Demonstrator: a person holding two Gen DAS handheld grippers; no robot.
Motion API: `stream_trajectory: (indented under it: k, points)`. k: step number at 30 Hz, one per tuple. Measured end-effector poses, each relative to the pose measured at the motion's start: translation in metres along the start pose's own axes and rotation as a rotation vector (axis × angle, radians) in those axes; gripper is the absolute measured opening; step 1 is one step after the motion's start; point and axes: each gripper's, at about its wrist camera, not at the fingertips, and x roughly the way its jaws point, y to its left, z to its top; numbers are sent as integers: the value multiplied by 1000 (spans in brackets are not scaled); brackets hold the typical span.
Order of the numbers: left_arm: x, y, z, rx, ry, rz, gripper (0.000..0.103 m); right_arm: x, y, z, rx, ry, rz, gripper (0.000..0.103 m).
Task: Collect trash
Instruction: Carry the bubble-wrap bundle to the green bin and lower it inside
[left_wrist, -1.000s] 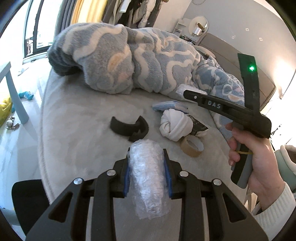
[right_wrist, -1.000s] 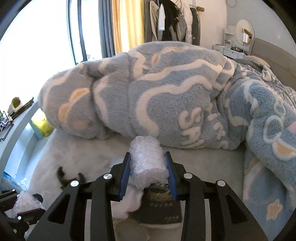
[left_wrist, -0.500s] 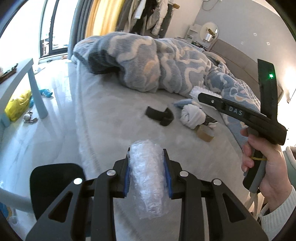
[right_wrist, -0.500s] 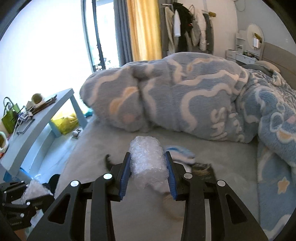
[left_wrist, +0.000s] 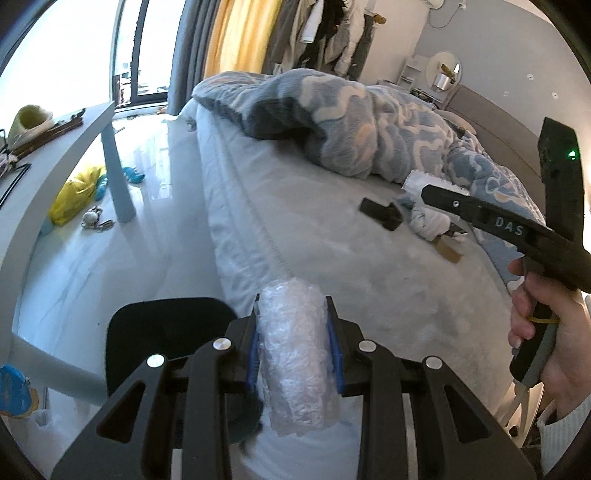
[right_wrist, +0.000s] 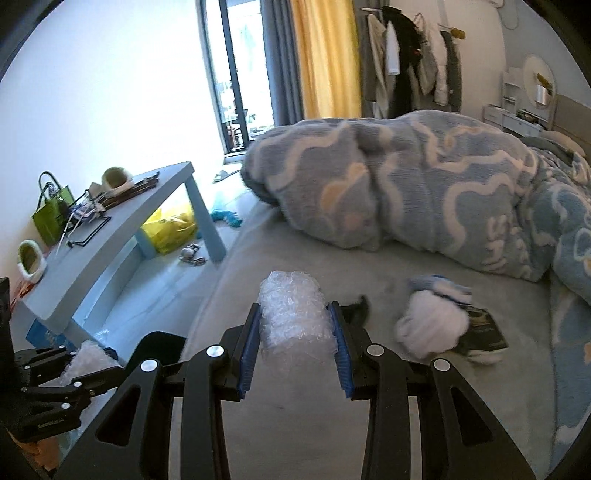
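Observation:
My left gripper is shut on a roll of clear bubble wrap, held over the near edge of the grey bed. My right gripper is shut on a second wad of bubble wrap, held above the bed. The left gripper and its wrap also show in the right wrist view at lower left. On the bed lie a black curved piece, a white sock ball, a dark packet and a tape roll.
A black bin stands on the floor by the bed, below the left gripper. A light blue low table with clutter stands to the left. A fluffy blue blanket covers the far side of the bed. A yellow bag lies under the table.
Both grippers have pulled back and turned left from the bed items, each still holding its bubble wrap. The floor, table and black bin have come into view.

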Motion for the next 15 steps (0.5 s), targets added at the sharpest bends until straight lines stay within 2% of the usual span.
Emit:
stream_trajectory:
  k: [10, 15]
  points:
    - [4, 45, -15, -60, 50, 36, 32, 24, 63, 1, -58, 39, 99, 37]
    - [14, 70, -23, -117, 116, 37, 32, 34, 89, 0, -91, 58, 128, 37]
